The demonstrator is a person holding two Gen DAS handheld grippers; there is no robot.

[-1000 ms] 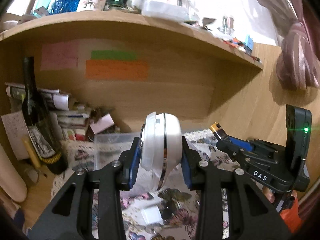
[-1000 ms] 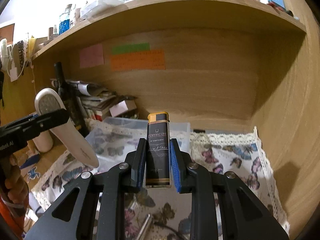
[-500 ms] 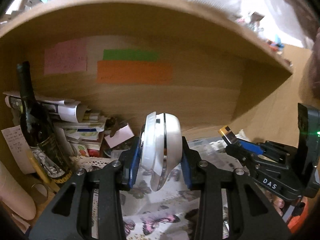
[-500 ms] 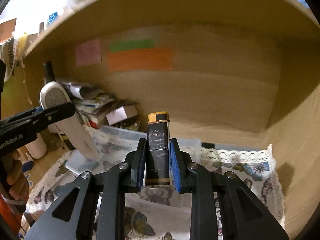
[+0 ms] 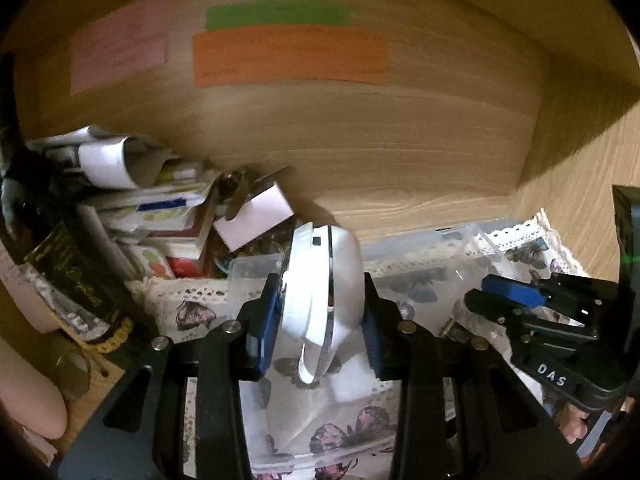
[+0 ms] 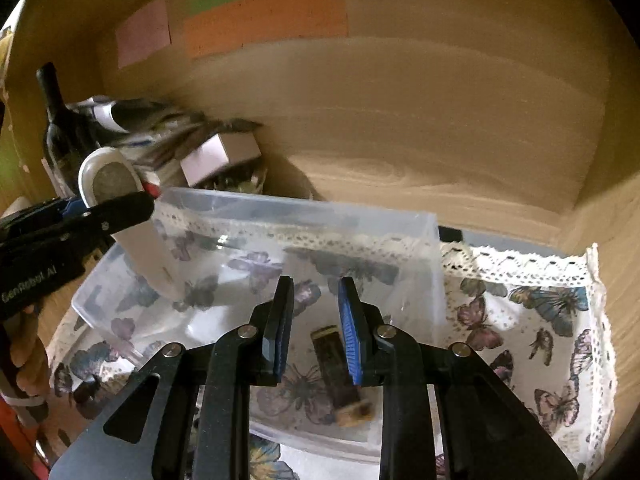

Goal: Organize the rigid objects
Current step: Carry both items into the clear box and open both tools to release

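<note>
Lying released in the clear bin (image 6: pixel 424 240), lighter (image 6: pixel 340 372) left the right gripper (image 6: pixel 316 328).

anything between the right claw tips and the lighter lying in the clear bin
Nothing: in the right wrist view the open right claw hangs over the lighter, which lies free on the clear bin floor with only air between.

The right gripper (image 6: pixel 314 322) has opened; the dark lighter (image 6: pixel 338 372) it held now lies, apparently flat, inside the clear plastic box (image 6: pixel 360 220) beneath it.
</note>
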